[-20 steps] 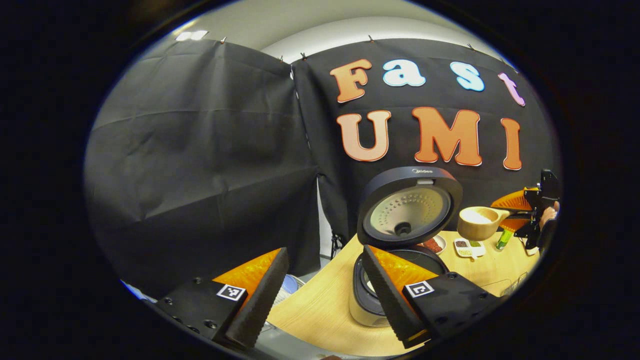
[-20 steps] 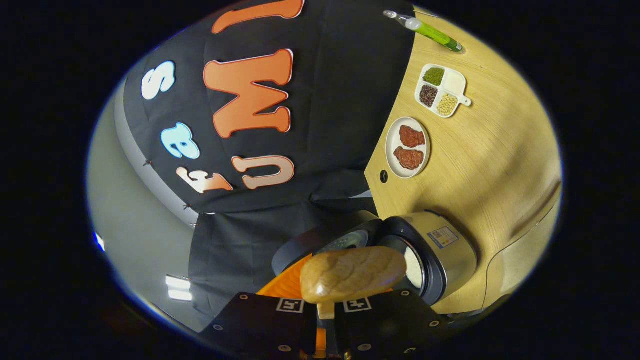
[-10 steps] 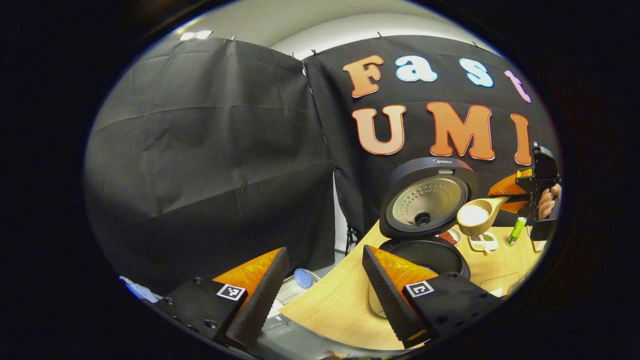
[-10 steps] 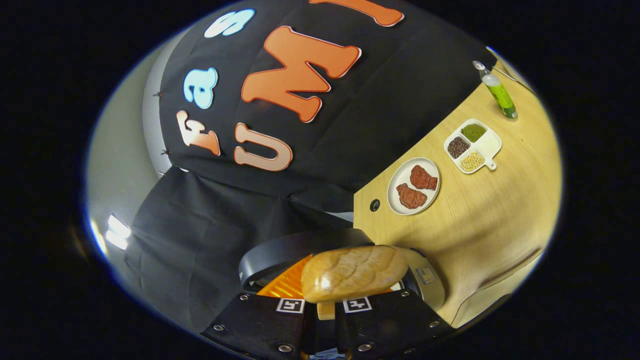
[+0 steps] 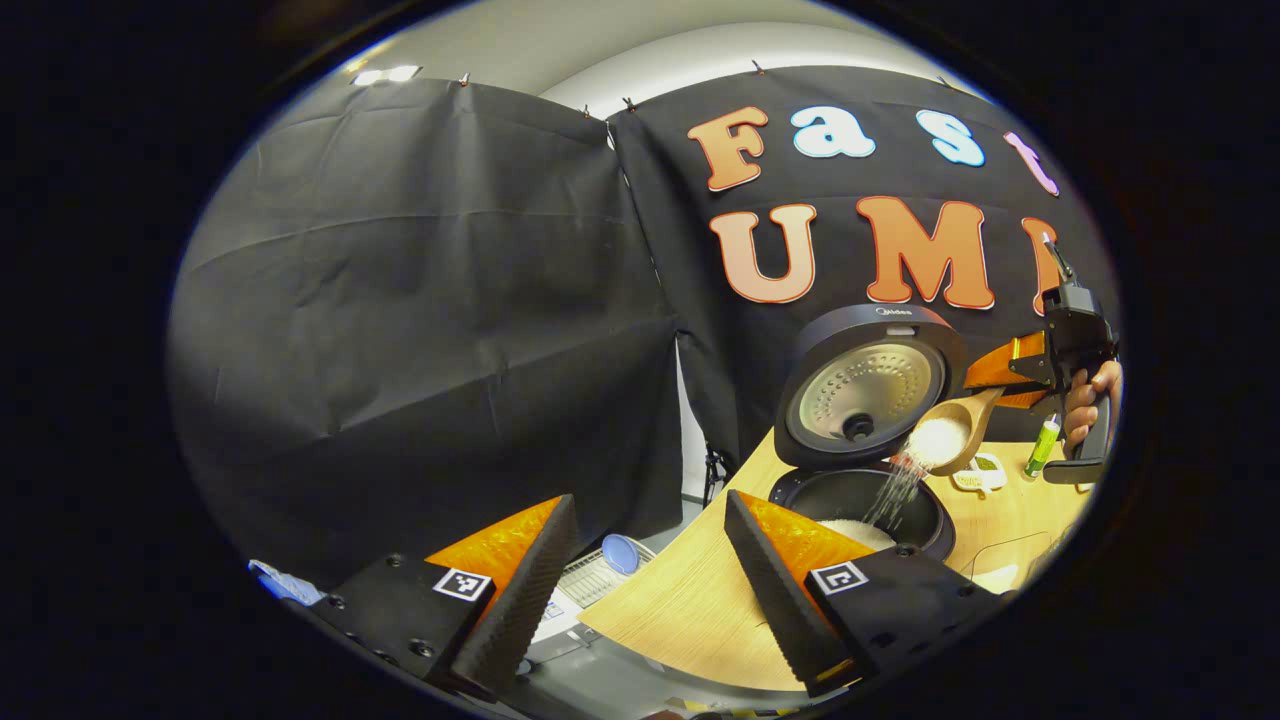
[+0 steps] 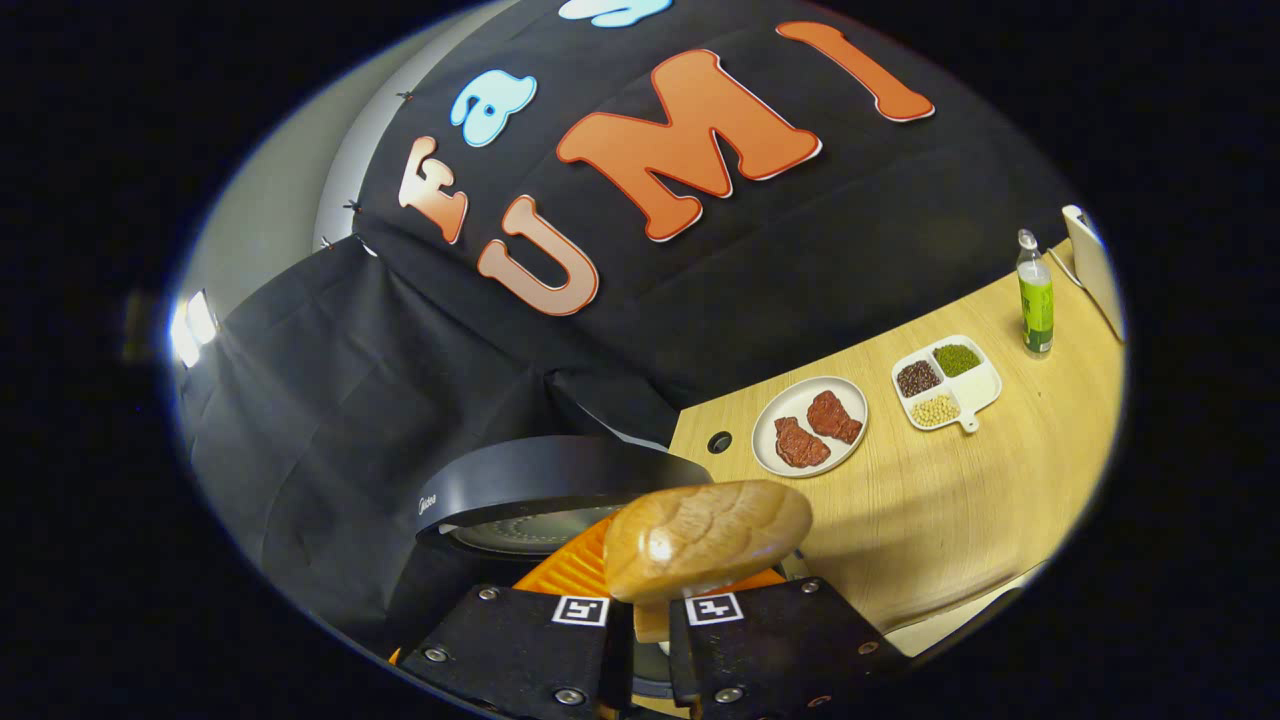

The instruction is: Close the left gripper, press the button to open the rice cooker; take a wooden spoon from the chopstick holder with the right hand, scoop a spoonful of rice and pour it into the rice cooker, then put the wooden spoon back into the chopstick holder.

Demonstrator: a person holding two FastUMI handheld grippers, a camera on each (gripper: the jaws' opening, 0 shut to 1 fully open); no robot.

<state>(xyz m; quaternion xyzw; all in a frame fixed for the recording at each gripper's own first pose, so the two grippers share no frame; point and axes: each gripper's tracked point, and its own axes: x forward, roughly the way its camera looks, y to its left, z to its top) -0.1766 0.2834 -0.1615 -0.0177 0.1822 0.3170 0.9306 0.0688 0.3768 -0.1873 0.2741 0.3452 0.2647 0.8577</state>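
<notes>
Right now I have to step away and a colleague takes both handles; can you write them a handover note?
Left claw: open, empty, low near the table edge.
Right claw: shut on the round-bowled wooden spoon, tipped over the pot.
Dark-lidded rice cooker: lid up; white rice streams from the spoon into the inner pot.
Done: button pressed, spoon taken, rice scooped.
Left: finish the pour, return the spoon to the chopstick holder.

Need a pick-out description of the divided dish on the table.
Start at the wooden table under the black cloth wall. Right of the round plate holding two red pieces, left of the green bottle, sits the divided dish: white, squarish, four compartments, three filled and one bare.
</notes>
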